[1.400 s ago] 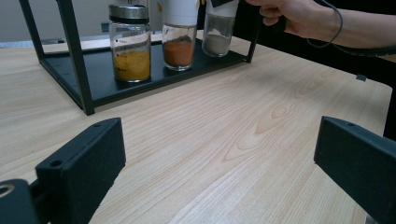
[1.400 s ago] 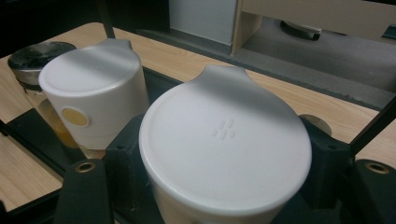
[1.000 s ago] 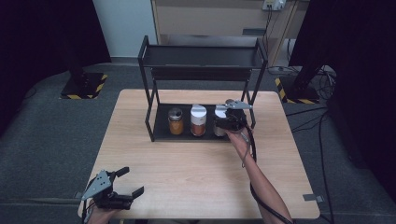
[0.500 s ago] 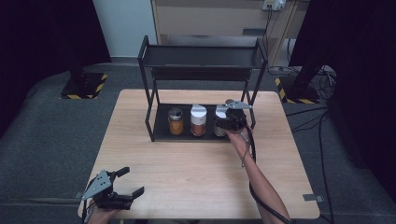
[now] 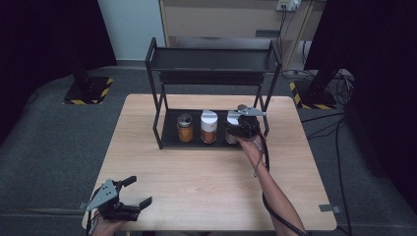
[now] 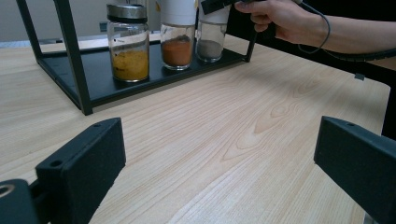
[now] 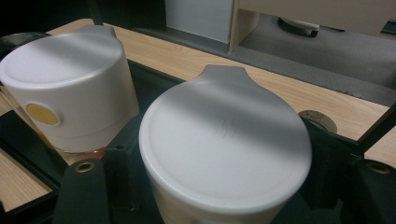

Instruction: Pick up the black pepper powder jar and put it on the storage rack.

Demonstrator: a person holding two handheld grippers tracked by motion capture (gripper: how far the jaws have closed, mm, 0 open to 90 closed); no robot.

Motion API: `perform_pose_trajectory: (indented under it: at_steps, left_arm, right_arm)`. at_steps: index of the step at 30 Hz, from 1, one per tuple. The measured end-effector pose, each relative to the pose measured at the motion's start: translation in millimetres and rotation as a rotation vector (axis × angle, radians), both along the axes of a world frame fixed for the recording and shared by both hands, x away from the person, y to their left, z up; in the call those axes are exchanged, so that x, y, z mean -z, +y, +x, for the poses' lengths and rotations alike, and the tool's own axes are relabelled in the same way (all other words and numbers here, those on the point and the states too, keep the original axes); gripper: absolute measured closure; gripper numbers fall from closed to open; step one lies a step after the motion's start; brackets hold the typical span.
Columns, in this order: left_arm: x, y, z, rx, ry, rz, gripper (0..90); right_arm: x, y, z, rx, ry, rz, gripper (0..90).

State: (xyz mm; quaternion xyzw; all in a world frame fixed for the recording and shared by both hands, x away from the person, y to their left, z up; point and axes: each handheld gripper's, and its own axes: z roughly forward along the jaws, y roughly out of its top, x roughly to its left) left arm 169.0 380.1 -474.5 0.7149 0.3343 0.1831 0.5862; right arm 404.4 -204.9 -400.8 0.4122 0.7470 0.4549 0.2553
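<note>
High view shows the wooden bench point(image 5: 206, 182) carrying a black two-tier rack point(image 5: 212, 61) at its far side. On the rack's bottom shelf point(image 5: 169, 135) stand three spice jars in a row: a yellow-filled jar with a metal lid point(image 5: 185, 127) at the left, a jar of orange powder with a white cap point(image 5: 209, 127) in the middle, and a third, white-capped jar point(image 5: 232, 125) at the right.

The right tool point(image 5: 242, 129) reaches in at that right-hand jar; in the right gripper view its jaws sit on either side of the jar, just below the round white cap point(image 7: 224, 144), seemingly clamped on it, with the middle jar's cap point(image 7: 65, 84) just beside.

The left tool point(image 5: 135, 194) rests at the bench's near left corner, jaws wide apart and holding nothing.
</note>
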Motion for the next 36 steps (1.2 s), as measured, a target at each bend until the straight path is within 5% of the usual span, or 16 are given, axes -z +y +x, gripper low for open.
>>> perform_pose_trajectory:
  at_steps: [12, 36]
  left_arm:
    - [-0.1, -0.6, 0.0, 0.001, -0.001, 0.003, 1.3]
    - [-0.7, -1.3, -0.4, 0.003, -0.006, 0.008, 1.3]
  right_arm:
    - [-4.5, -6.6, -3.2, 0.006, -0.020, 0.004, 11.7]
    - [-68.1, -38.5, -31.6, -0.098, -0.103, 0.023, 9.8]
